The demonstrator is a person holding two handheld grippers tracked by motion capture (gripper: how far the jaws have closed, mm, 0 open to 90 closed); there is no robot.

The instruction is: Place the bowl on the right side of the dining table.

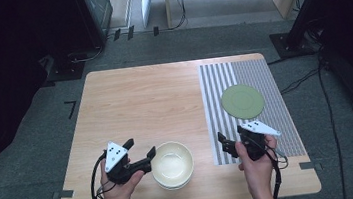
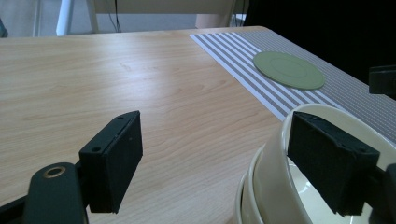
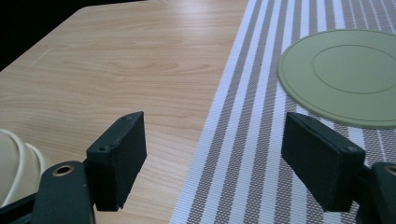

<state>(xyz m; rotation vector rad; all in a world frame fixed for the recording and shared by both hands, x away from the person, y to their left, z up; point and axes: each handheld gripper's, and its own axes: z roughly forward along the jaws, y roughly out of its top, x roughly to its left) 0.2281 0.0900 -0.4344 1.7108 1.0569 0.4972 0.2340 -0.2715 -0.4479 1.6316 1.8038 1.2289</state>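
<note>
Two cream bowls [image 1: 172, 164] sit nested near the table's front edge, left of the striped placemat [image 1: 222, 74]. A flat green round plate [image 1: 242, 101] lies on that mat. My left gripper [image 1: 140, 148] is at the bowls' left side, open. In the left gripper view [image 2: 215, 140] its right jaw hangs over the inside of the top bowl [image 2: 271, 177] and its left jaw stands over bare wood, with the rim wall between them untouched. My right gripper [image 1: 231, 134] hovers open over the mat's front left corner. In its own view [image 3: 215, 140] nothing is between the pads, and the green plate [image 3: 345, 77] lies ahead to the right.
The wooden table [image 1: 139, 98] has bare wood across its left and middle. The mat [image 3: 243, 140] covers the right third. The bowls' side [image 3: 14, 163] shows at the lower left of the right gripper view. Cables and furniture legs stand on the floor beyond the table.
</note>
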